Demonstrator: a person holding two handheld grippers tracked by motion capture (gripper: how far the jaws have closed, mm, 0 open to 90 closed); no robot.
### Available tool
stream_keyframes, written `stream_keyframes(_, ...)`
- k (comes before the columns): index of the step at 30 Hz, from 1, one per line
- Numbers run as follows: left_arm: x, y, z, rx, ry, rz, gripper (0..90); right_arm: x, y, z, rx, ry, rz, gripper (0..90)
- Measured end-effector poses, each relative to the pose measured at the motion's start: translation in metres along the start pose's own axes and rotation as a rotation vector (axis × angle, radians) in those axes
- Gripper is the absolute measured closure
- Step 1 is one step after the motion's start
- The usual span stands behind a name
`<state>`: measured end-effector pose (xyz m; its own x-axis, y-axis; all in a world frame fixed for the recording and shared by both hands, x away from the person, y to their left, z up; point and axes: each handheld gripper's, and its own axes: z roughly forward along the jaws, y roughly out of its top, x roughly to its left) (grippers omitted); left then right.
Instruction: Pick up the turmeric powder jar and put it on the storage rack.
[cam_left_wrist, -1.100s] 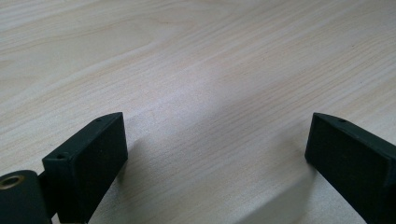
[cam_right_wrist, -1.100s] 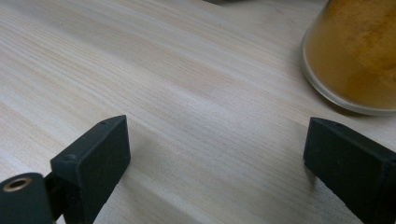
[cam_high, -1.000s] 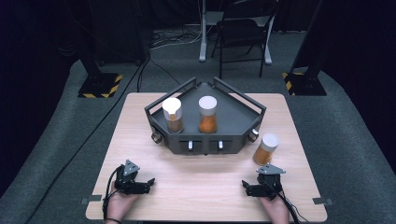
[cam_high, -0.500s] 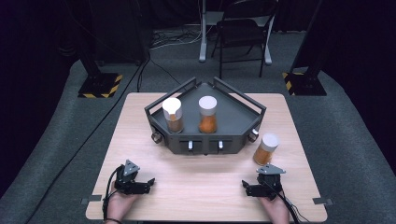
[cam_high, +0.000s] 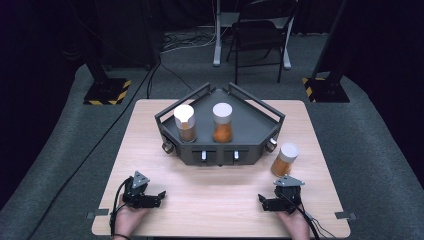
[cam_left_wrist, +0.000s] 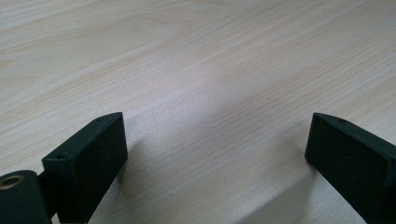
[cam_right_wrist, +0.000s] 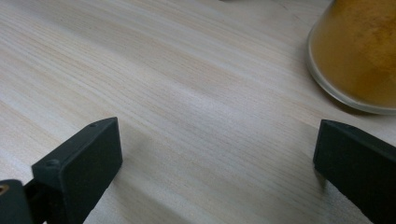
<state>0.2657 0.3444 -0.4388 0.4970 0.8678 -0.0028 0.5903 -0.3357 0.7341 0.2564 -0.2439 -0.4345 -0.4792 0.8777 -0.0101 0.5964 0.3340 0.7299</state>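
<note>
The left gripper (cam_high: 159, 196) rests on the table (cam_high: 210, 195) at its near left; the right gripper (cam_high: 262, 201) at its near right; 1 jar (cam_high: 284, 159) stands just beyond the right gripper; farther off, between both, a tray (cam_high: 250, 131) holds 2 jars (cam_high: 185, 122) side by side.

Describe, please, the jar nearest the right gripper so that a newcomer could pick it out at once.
Start at the dark angular tray in the middle of the wooden table. Just off its right front corner stands a white-lidded jar of orange powder, ahead of the right gripper. Unlike the two similar jars, it stands on the bare table, not in the tray.
</note>
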Motion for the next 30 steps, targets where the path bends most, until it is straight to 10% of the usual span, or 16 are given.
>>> stream_keyframes(30, 0.0001, 0.0001, 0.0000, 0.000, 0.000, 0.000, 5.6, 0.0016, -0.0061, -0.0062, -0.036, -0.035, 0.053, 3.6)
